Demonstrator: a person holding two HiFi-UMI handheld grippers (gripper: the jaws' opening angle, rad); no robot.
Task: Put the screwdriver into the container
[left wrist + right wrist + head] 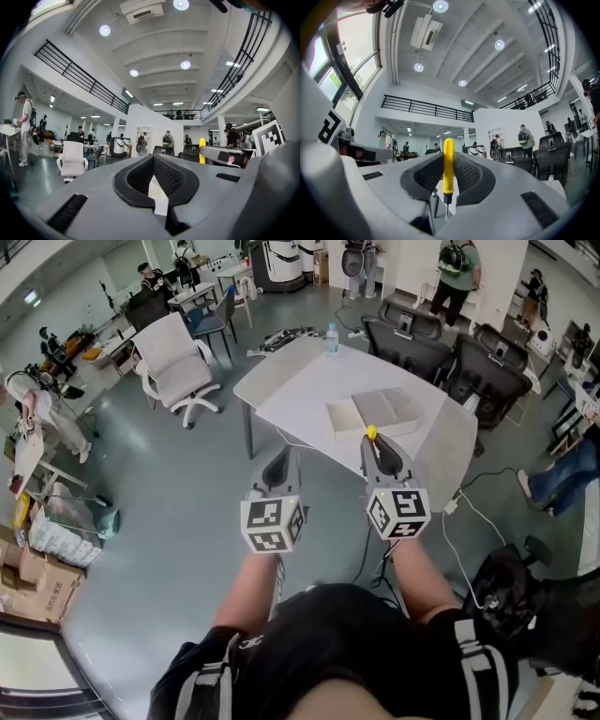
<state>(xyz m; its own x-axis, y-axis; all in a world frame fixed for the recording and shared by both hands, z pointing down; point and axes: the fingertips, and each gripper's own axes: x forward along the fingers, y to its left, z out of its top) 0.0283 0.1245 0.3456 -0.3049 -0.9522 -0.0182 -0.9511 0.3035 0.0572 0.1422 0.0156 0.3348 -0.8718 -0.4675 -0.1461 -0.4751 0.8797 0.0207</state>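
the right gripper [448, 158] is pinching a screwdriver [448, 165] with a yellow handle. the handle sticks up between the black pads and the thin metal tip points back toward the camera. in the head view the yellow end [371, 434] pokes out past the gripper tips, up in the air in front of the person.

the left gripper [153, 157] has its tips pressed together - nothing is in it. it is held up just beside the right one.

each gripper has a cube with black and white square marks.

the pale flat container [412, 418] lies on the white table [300, 381], ahead of the grippers - the screwdriver is not in it. a water bottle [331, 339] stands at the table's far edge; its label is too small to read.
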